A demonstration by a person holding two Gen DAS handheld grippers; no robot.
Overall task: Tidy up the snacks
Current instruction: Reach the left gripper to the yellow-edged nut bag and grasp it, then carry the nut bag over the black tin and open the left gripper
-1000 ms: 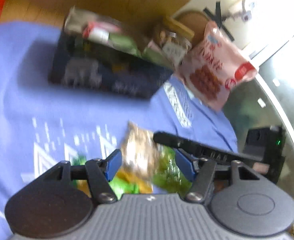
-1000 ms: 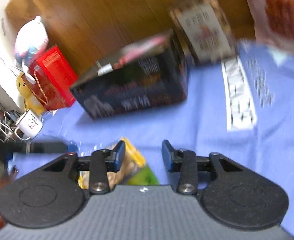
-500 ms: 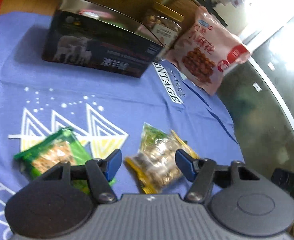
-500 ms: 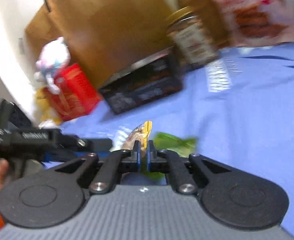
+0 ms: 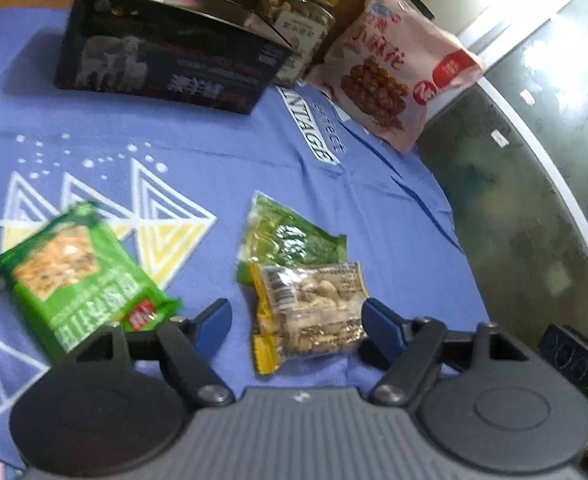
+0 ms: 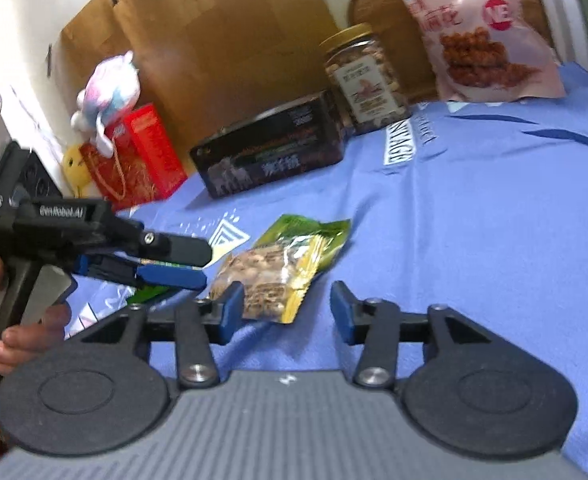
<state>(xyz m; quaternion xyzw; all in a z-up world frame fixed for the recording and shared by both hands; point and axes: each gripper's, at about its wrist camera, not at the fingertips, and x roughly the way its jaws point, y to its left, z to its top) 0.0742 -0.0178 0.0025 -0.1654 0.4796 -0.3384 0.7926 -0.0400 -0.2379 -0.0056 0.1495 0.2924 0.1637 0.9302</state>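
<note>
A clear nut packet with yellow ends [image 5: 309, 312] lies on the blue cloth [image 5: 333, 184], overlapping a green packet [image 5: 290, 236] behind it. My left gripper [image 5: 295, 322] straddles the nut packet, jaws opening, pads not pressing it. A green cracker packet [image 5: 74, 276] lies to its left. In the right wrist view my right gripper [image 6: 286, 312] is low over the near end of the nut packet [image 6: 266, 276], jaws opening and holding nothing. The green packet [image 6: 309, 236] shows behind it. The left gripper [image 6: 174, 264] reaches in from the left, held by a hand [image 6: 14, 340].
A black tin box [image 5: 166, 60], a jar of nuts [image 5: 297, 28] and a pink snack bag [image 5: 397, 76] stand along the far edge of the cloth. Dark glass tabletop [image 5: 513, 220] lies to the right. Red boxes [image 6: 150, 152] and a plush toy [image 6: 110, 88] sit beyond the cloth.
The right gripper, shut half a second ago at the nut packet's edge, now stands open. The nut packet has turned and lies over the green packet. The left jaws have widened a little.
</note>
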